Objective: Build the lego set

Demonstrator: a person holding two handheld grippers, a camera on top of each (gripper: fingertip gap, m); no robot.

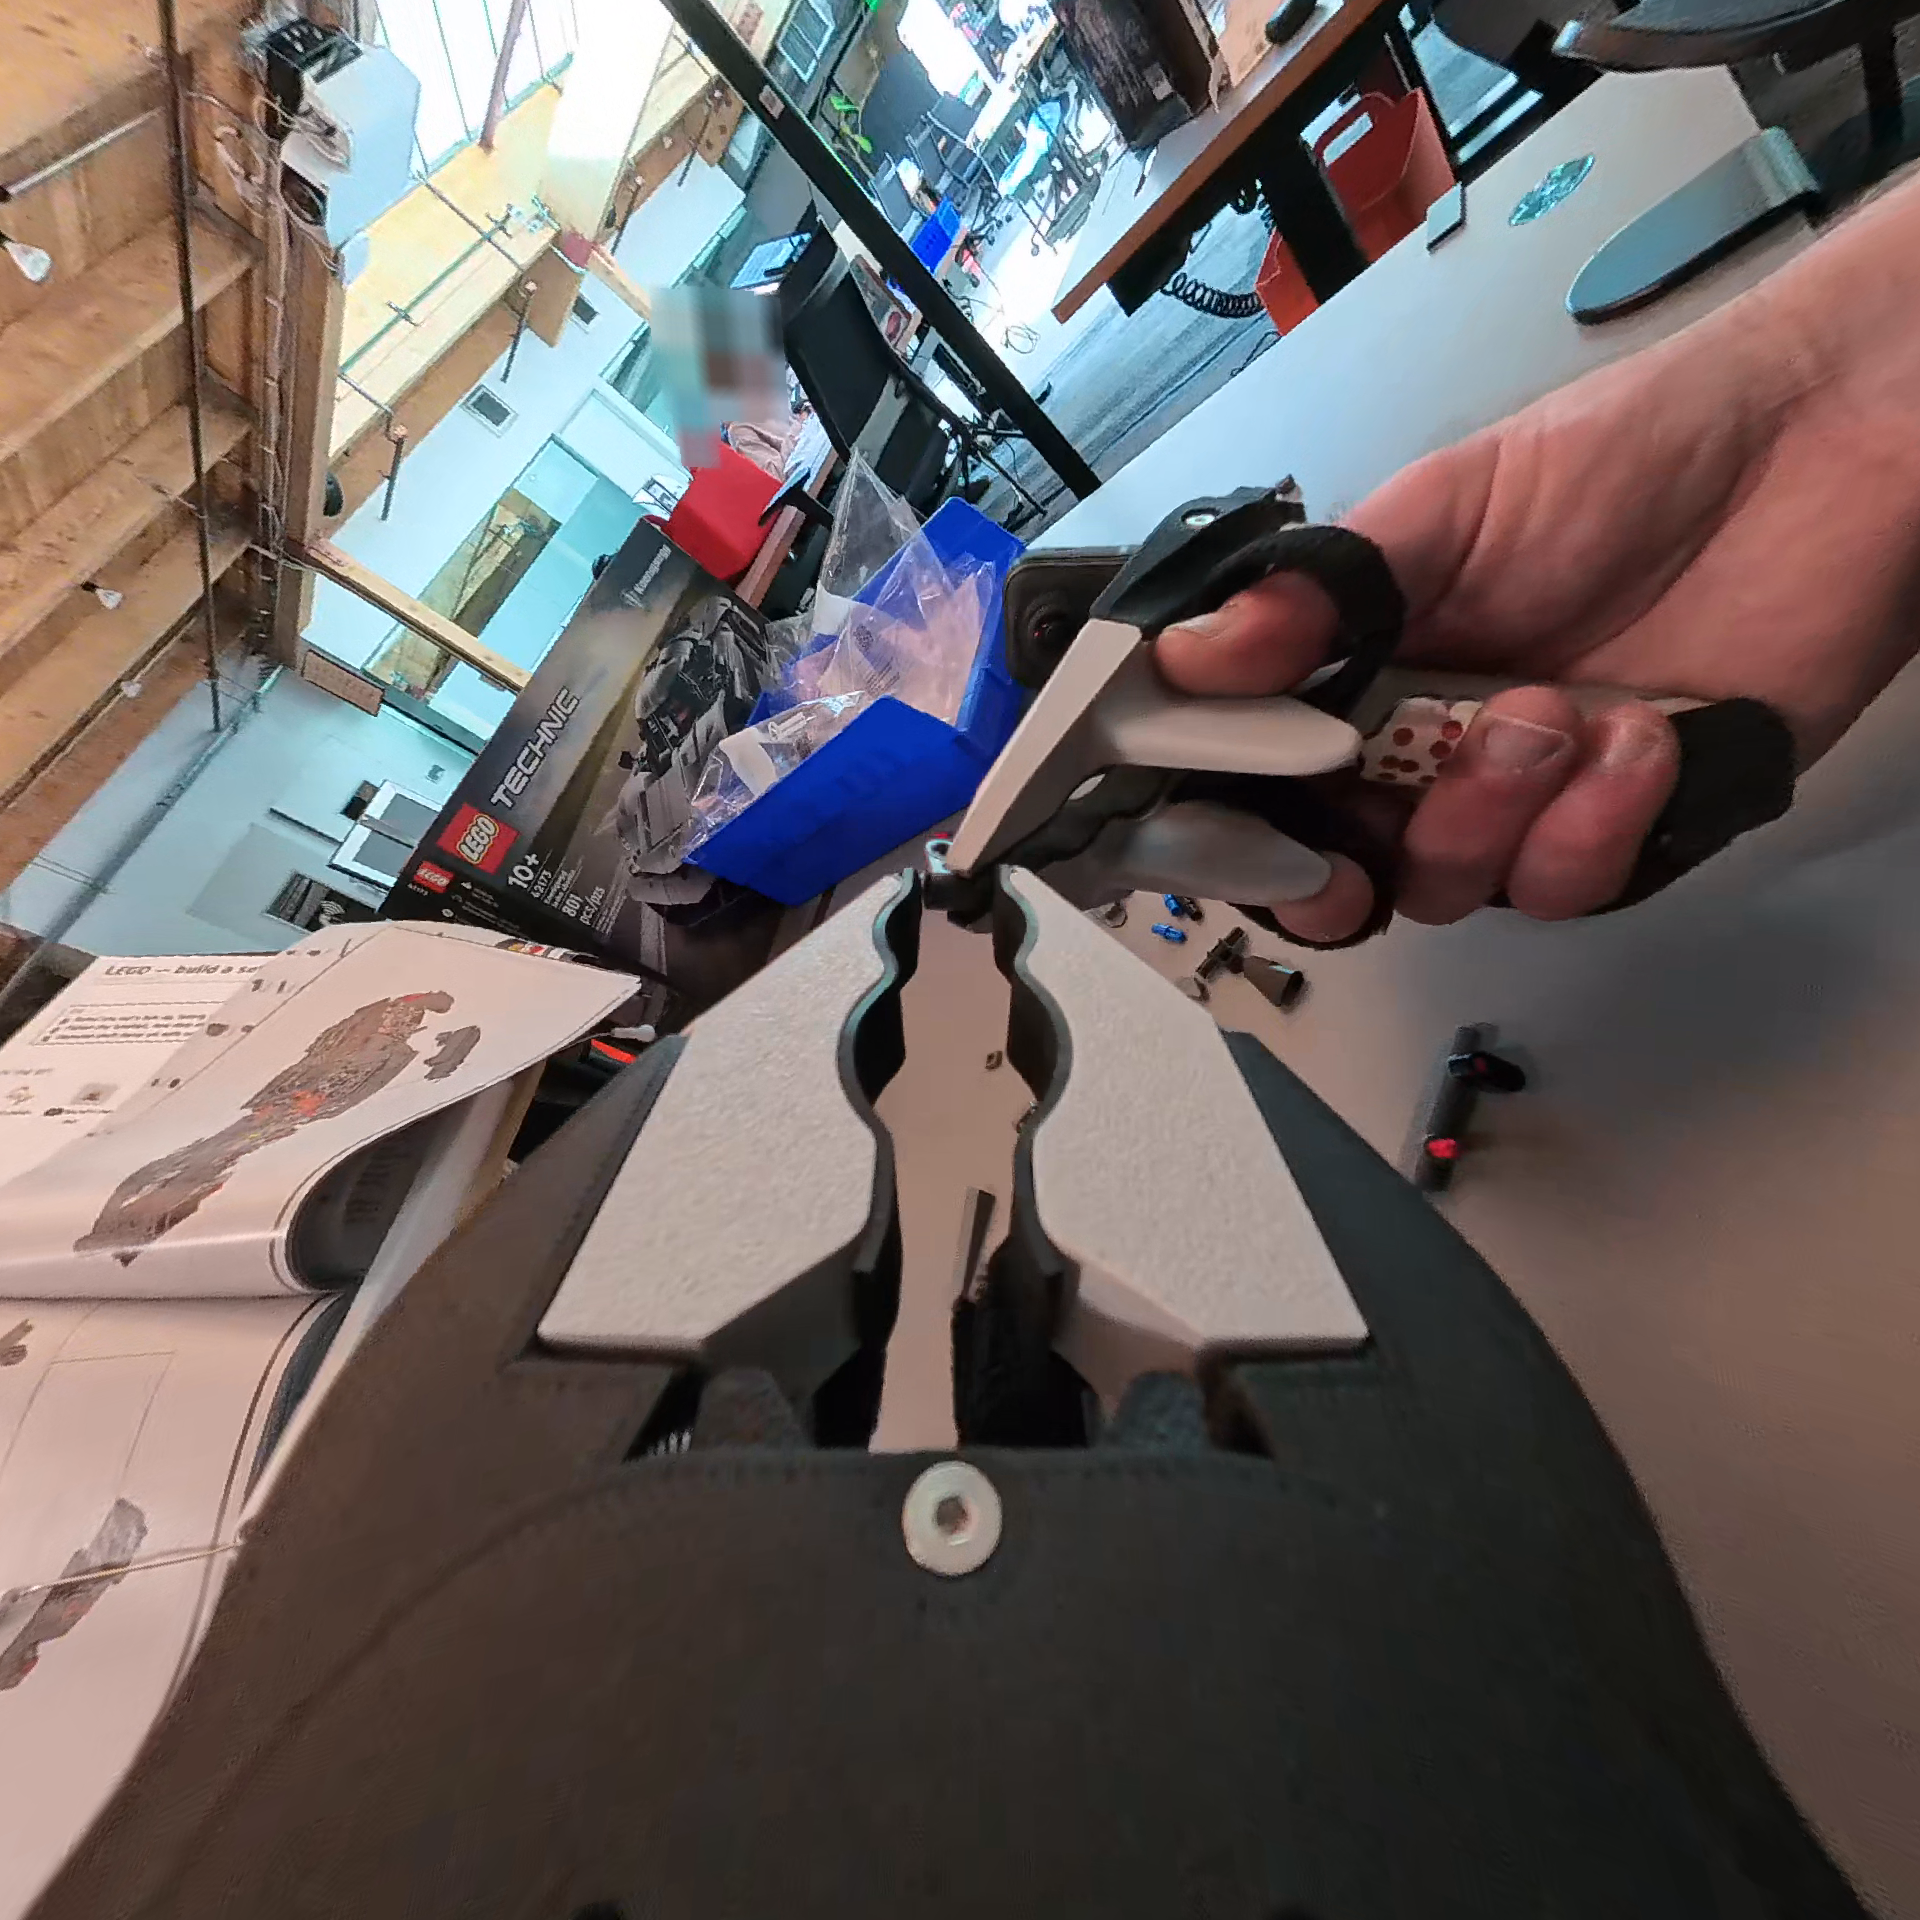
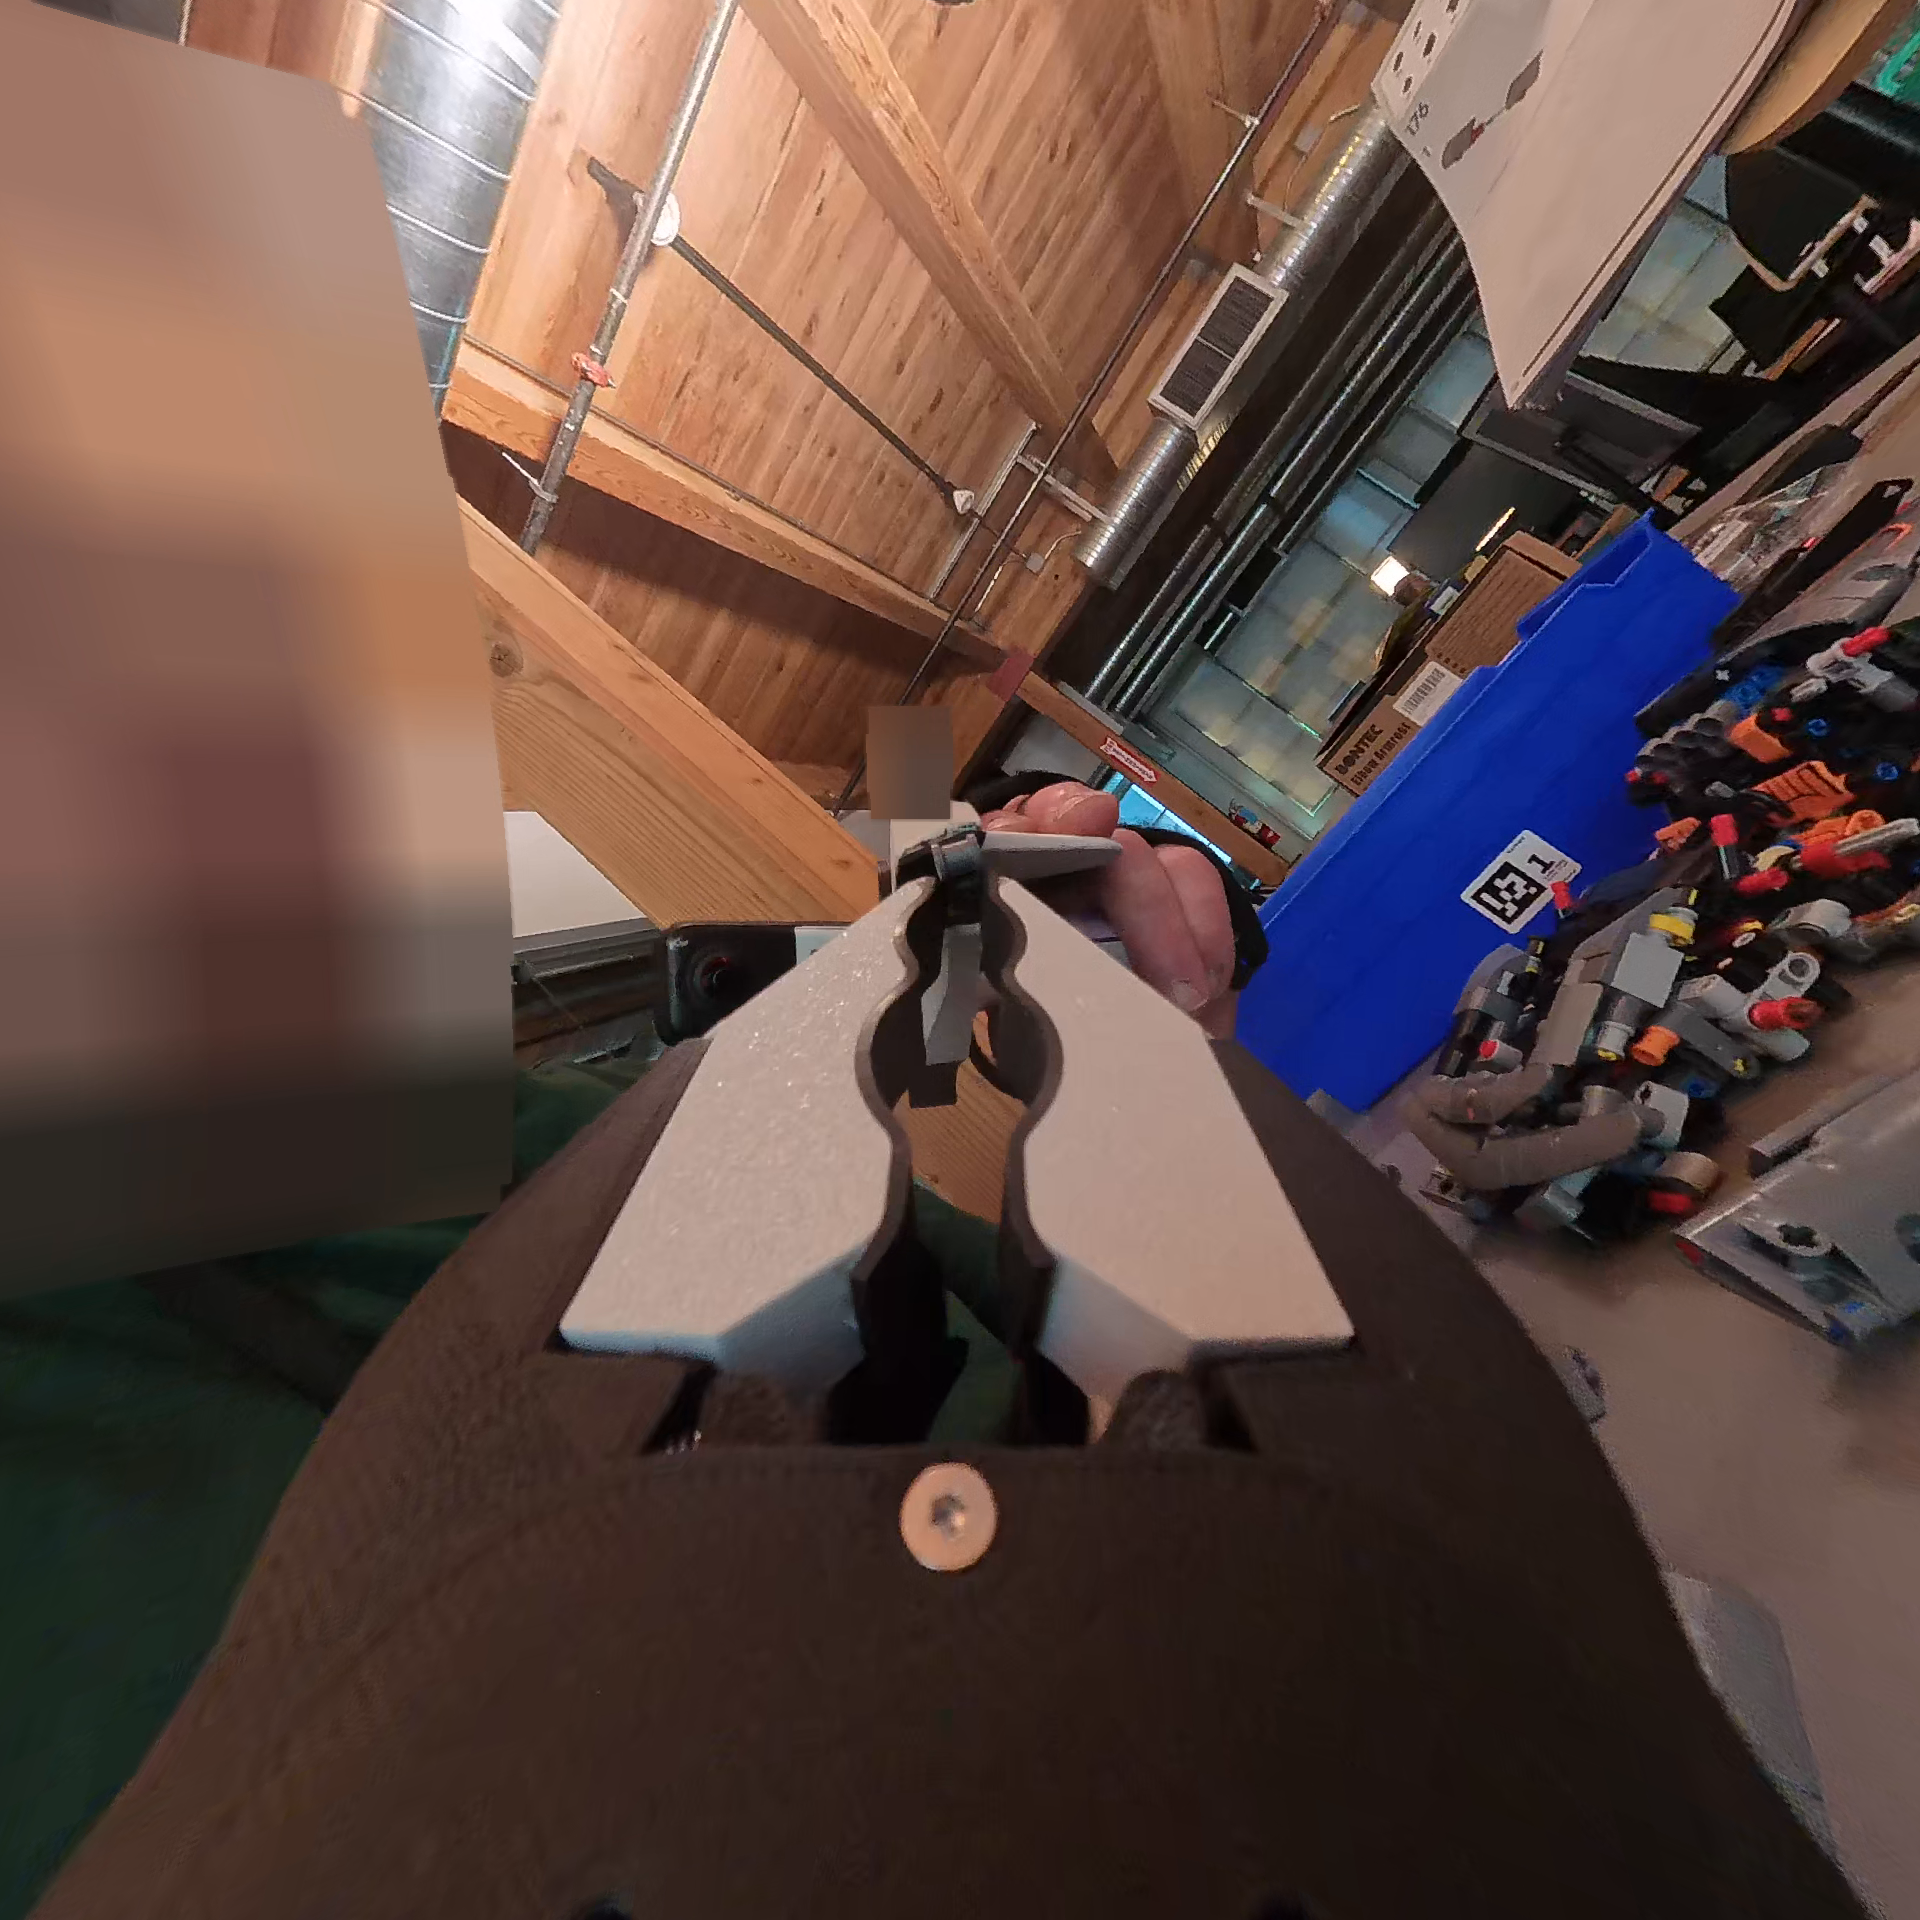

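In the left wrist view my left gripper point(image 1: 957, 896) is held up off the table, its tips nearly closed on a small black lego piece point(image 1: 961, 902). My right gripper point(image 1: 961, 857), held by a hand point(image 1: 1621, 665), comes in from the right and meets it tip to tip, with a small grey lego piece point(image 1: 938, 854) at its tips. In the right wrist view my right gripper point(image 2: 951, 883) is closed on the small grey and black piece point(image 2: 951, 857). The left gripper's finger point(image 2: 1049, 850) touches it from beyond. How the two pieces join is hidden.
A blue bin point(image 1: 831, 821) with plastic bags, the set's box point(image 1: 582, 769) and an open instruction booklet point(image 1: 260, 1091) lie to the left. Loose small pieces point(image 1: 1247, 966) and a black axle point(image 1: 1455, 1101) lie on the grey table. A heap of lego parts point(image 2: 1714, 883) sits beside another blue bin point(image 2: 1455, 831). Only a small space, under 4 cm, lies between the two pairs of fingers.
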